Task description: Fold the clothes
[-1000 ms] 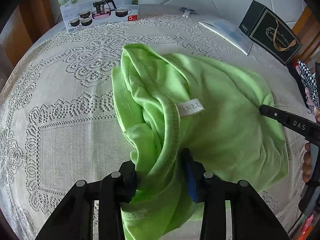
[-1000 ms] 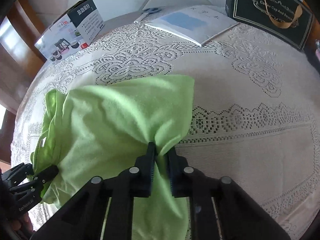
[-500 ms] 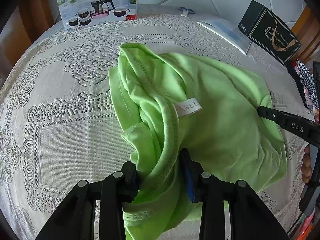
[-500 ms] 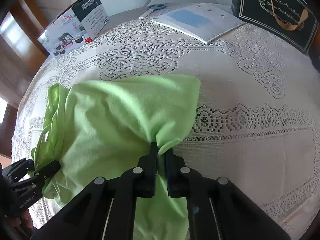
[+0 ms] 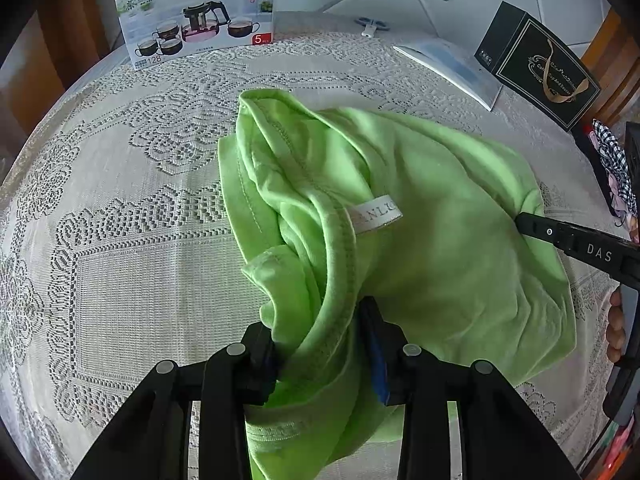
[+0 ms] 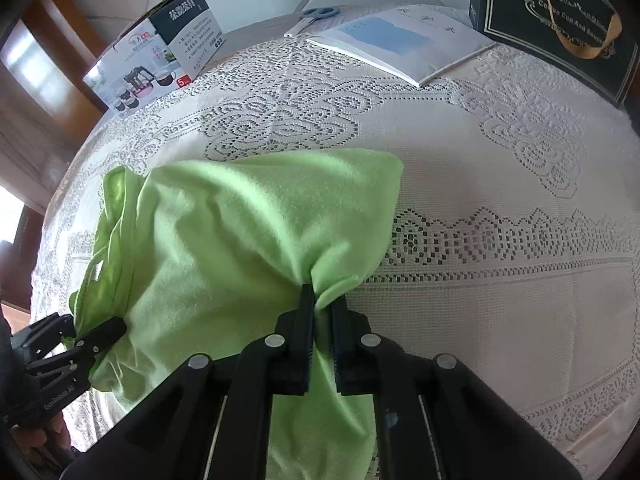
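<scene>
Left gripper [image 5: 320,334] clamped on a thick bunch of the lime-green shirt [image 5: 420,240], jaws held fairly wide by the bulk of the gathered collar edge. Seen also from the right wrist view at the far left edge [image 6: 86,330], pinching the same bunched end. Right gripper [image 6: 322,300] clenched on a thin pinch of the shirt [image 6: 240,240] at its opposite side, jaws nearly together with only a fold of cloth between. In the left wrist view, only one dark finger of it [image 5: 536,226] showing, tip buried in the fabric edge.

Shirt lying crumpled in the middle of the lace tablecloth [image 5: 120,240], stretched between the two grips — smooth across the broad back panel, rumpled and rolled at the collar end. White neck label [image 5: 376,216] turned outward, lettering only partly legible. Stitched hem visible along the rolled edge.

Behind the shirt, at the far side of the table: a tea set box [image 5: 196,32], a white booklet [image 5: 452,68] with a blue panel, a dark gift box [image 5: 540,76] with gold lettering, and blue-handled scissors [image 6: 316,16]. Near edge of the shirt cut off below both views. A few fingertips [image 5: 616,332] just visible at the right border; checked fabric [image 5: 610,152] beside them too cropped to identify.
</scene>
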{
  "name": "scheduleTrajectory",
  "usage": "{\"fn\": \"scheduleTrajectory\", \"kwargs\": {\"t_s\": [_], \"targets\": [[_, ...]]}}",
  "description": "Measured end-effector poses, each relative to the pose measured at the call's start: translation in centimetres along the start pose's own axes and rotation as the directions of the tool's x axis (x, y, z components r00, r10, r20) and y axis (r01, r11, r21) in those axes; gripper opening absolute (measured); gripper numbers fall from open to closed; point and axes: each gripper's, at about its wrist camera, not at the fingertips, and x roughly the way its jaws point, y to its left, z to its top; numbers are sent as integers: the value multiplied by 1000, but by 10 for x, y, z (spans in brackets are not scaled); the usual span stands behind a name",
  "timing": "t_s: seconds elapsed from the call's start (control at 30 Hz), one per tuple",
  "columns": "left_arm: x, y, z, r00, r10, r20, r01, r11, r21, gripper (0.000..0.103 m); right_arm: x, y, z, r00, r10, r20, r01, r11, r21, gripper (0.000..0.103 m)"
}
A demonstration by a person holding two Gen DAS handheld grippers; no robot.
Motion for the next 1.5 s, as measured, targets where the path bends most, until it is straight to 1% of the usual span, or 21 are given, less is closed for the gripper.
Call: {"fn": "scheduleTrajectory", "kwargs": {"t_s": [0.1,0.13,0.17,0.2,0.27,0.37,0.5,0.67,0.77,0.87,0.97,1.07,1.17,1.3,1.37,1.5], "targets": [[0,0,-1,1000,2,5,-2,1000,-6,36,1,6,0,999,-32,-1,32,999,-26,8],[0,-1,-1,1000,-2,9,2,1000,-9,34,1,7,0,999,-44,1,44,998,-36,8],[0,-1,-1,1000,-9,12,10,1000,-12,23,2,9,0,999,-53,5,54,998,-45,8],[0,-2,0,1000,-17,16,17,1000,-14,19,2,10,-1,998,-59,12,60,997,-50,7],[1,-3,0,999,-31,23,32,999,-19,17,1,11,-2,998,-64,25,65,996,-56,6],[-18,-8,4,997,-45,61,46,999,-8,15,-5,11,-2,997,-62,51,64,996,-54,5],[-47,-15,11,991,-64,116,63,998,11,15,-34,13,5,991,-40,128,48,997,-60,4],[-84,-24,19,979,-87,184,82,996,36,15,-92,23,18,968,-27,249,57,992,-115,4],[-111,-39,28,965,-139,220,126,989,72,15,-127,19,24,952,-37,304,75,990,-116,4],[-124,-59,35,954,-178,239,153,981,122,15,-158,9,22,936,-80,343,122,987,-100,4],[-128,-81,39,948,-222,228,187,968,167,15,-186,-10,13,923,-118,366,151,987,-63,4],[-129,-114,40,947,-237,216,196,961,195,15,-208,-36,3,914,-143,380,169,985,-36,4],[-126,-155,38,946,-251,205,209,956,207,15,-223,-71,-5,913,-147,381,172,985,-33,4],[-122,-214,35,947,-245,206,208,960,186,15,-244,-125,-9,915,-122,386,150,988,-43,4],[-122,-243,33,947,-246,208,208,960,188,15,-257,-150,-11,916,-125,382,160,985,-62,4],[-124,-295,29,946,-260,194,218,953,211,15,-281,-193,-21,914,-133,384,164,985,-47,4]]}}
